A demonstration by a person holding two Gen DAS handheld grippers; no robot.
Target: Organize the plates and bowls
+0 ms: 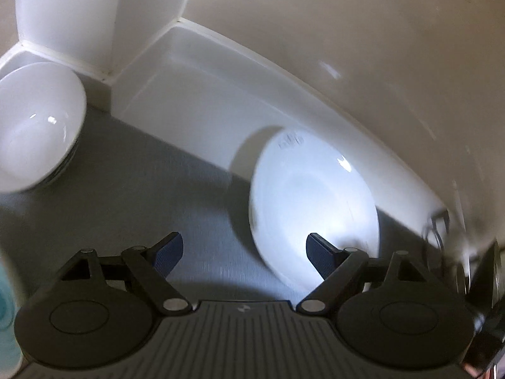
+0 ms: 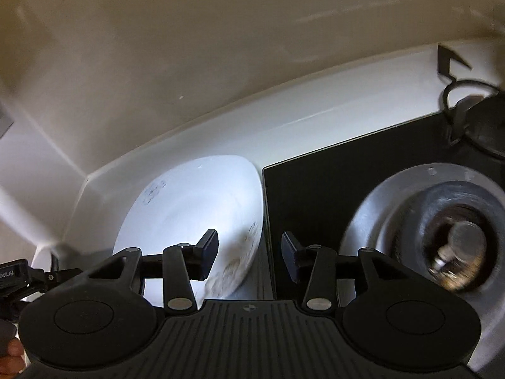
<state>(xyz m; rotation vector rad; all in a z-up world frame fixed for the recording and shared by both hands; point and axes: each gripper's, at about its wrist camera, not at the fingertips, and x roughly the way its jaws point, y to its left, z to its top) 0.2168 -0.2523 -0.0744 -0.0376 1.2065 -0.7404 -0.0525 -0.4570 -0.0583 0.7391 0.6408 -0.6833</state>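
A grey countertop [image 1: 132,189] is being occupied by stacked white bowls [image 1: 34,126] at far left and a white plate [image 1: 312,199] at right.

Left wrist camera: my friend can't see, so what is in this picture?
A white plate lies on a grey countertop near the white wall, just ahead of the open left gripper, whose fingers hold nothing. A white bowl sits on a stack at the far left.
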